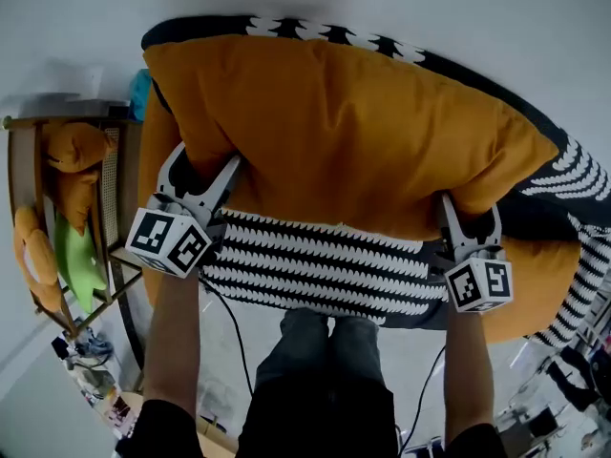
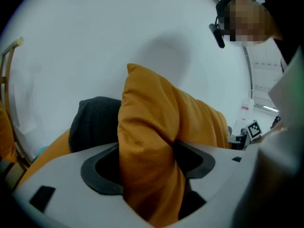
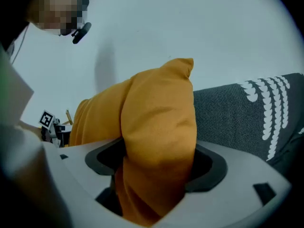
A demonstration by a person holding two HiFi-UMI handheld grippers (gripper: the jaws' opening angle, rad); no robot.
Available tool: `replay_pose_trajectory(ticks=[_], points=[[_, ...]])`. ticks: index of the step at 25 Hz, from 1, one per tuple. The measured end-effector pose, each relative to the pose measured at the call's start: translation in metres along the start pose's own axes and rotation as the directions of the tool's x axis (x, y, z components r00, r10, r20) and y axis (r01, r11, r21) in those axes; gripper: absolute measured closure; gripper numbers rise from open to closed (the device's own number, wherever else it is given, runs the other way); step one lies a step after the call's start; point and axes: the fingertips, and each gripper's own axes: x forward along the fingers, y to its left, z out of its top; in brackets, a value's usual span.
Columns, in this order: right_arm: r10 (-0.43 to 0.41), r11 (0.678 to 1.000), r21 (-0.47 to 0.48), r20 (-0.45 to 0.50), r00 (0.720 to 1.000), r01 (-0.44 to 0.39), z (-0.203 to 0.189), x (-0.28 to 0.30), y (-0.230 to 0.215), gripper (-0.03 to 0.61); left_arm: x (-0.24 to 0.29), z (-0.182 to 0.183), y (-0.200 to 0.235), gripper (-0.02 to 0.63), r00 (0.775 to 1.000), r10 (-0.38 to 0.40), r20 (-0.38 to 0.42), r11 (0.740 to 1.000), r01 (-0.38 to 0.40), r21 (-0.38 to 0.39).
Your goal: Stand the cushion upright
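A big orange cushion (image 1: pixel 344 132) stands on its long edge on a seat covered in a black-and-white patterned throw (image 1: pixel 315 256). It leans back toward the white wall. My left gripper (image 1: pixel 205 165) holds its lower left corner, and the orange fabric (image 2: pixel 152 127) bulges up between both pads. My right gripper (image 1: pixel 470 216) holds the lower right corner, where the cushion (image 3: pixel 161 118) fills the gap between its pads. In both gripper views the jaws stand wide around the thick stuffing.
A dark grey backrest (image 3: pixel 237 113) with white scale print rises behind the cushion. A rattan shelf (image 1: pixel 115 189) at the left holds orange plush things (image 1: pixel 72 151) and a green one (image 1: pixel 76 256). The person's legs (image 1: pixel 325 370) and cables are below the seat's front edge.
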Motion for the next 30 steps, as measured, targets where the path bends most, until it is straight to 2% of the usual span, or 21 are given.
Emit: replay_pose_trajectory(ticks=[3, 5, 8, 14, 17, 19, 21, 24, 27, 30], points=[[-0.068, 0.998, -0.019, -0.106, 0.992, 0.067, -0.035, 0.002, -0.011, 0.187, 0.007, -0.031, 0.014, 0.255, 0.984, 0.158, -0.077, 0.987, -0.155, 0.049], [-0.081, 0.997, -0.016, -0.109, 0.991, 0.080, -0.049, -0.001, -0.015, 0.187, 0.007, -0.044, 0.011, 0.336, 0.975, 0.209, -0.069, 0.978, -0.208, 0.033], [-0.090, 0.996, -0.017, -0.108, 0.990, 0.089, -0.051, -0.006, -0.013, 0.186, 0.003, -0.053, 0.004, 0.353, 0.981, 0.190, -0.047, 0.981, -0.192, -0.040], [-0.144, 0.989, -0.034, -0.123, 0.982, 0.141, -0.053, -0.017, -0.004, 0.158, -0.017, -0.063, -0.003, 0.322, 0.990, 0.129, -0.052, 0.990, -0.131, -0.043], [-0.217, 0.975, -0.061, -0.094, 0.972, 0.212, -0.037, -0.029, -0.012, 0.155, -0.023, -0.053, -0.009, 0.322, 0.992, 0.123, -0.037, 0.990, -0.126, -0.071], [-0.236, 0.968, -0.106, -0.065, 0.970, 0.228, -0.025, -0.045, -0.005, 0.156, -0.034, -0.042, -0.016, 0.322, 0.993, 0.114, -0.030, 0.991, -0.116, -0.074], [-0.217, 0.967, -0.147, -0.042, 0.975, 0.209, -0.015, -0.065, 0.014, 0.156, -0.049, -0.034, -0.028, 0.322, 0.995, 0.096, -0.025, 0.992, -0.098, -0.075], [-0.175, 0.973, -0.154, -0.014, 0.984, 0.171, -0.002, -0.086, 0.046, 0.165, -0.072, -0.024, -0.051, 0.322, 0.998, 0.059, -0.012, 0.995, -0.060, -0.079], [-0.142, 0.979, -0.143, 0.019, 0.990, 0.144, 0.018, -0.112, 0.082, 0.236, -0.110, -0.009, -0.074, 0.331, 0.999, 0.042, -0.004, 0.997, -0.042, -0.064], [-0.118, 0.978, -0.161, 0.085, 0.989, 0.131, 0.046, -0.129, 0.115, 0.280, -0.143, 0.022, -0.092, 0.350, 0.999, 0.018, 0.035, 1.000, -0.018, -0.003]])
